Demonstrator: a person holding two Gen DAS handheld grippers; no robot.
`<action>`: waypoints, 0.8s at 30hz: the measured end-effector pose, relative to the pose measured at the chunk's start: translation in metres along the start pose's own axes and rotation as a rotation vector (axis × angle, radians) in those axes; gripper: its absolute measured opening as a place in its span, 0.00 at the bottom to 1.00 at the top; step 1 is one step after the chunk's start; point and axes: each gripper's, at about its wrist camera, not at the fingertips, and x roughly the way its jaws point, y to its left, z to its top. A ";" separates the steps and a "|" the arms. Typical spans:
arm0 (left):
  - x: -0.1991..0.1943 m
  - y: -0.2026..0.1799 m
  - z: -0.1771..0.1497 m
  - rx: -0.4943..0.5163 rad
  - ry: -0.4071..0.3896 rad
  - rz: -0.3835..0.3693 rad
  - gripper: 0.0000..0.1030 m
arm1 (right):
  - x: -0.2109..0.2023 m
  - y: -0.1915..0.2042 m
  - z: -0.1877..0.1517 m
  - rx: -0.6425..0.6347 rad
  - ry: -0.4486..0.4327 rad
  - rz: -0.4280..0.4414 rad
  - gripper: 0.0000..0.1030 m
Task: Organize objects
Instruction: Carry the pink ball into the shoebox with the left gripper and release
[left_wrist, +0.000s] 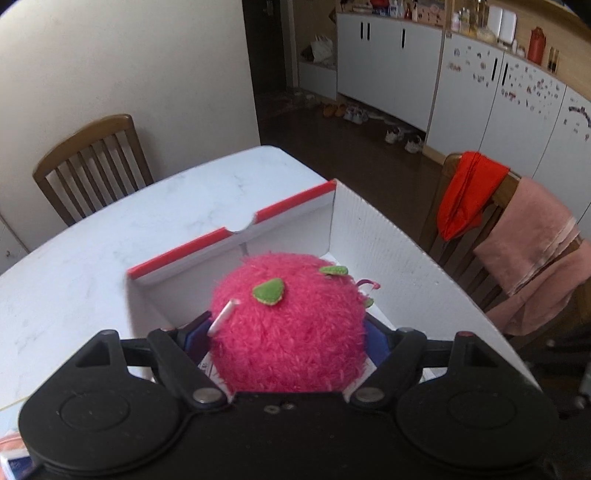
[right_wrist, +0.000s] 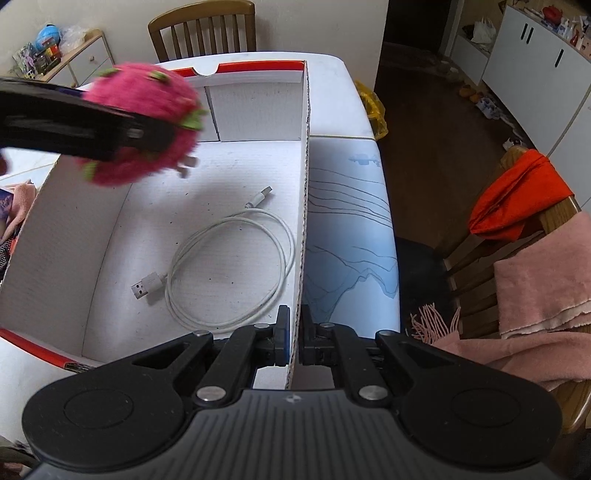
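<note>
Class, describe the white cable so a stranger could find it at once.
Find the white cardboard box with red edges on the table. The white cable lies coiled on its floor, the only thing lying there, unlike the pink plush toy held above.

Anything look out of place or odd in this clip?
Nothing stands out. The left gripper holds the pink plush toy above the white box, and the right gripper pinches the box's side wall.
</note>
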 end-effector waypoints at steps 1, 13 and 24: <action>0.006 -0.001 0.001 0.002 0.009 -0.002 0.77 | 0.000 0.000 0.000 0.002 0.001 0.000 0.03; 0.059 -0.005 0.000 0.007 0.102 0.018 0.77 | 0.000 0.001 0.001 -0.006 0.009 0.000 0.03; 0.067 -0.001 -0.003 -0.001 0.145 0.007 0.81 | 0.000 0.000 0.002 -0.002 0.014 0.005 0.03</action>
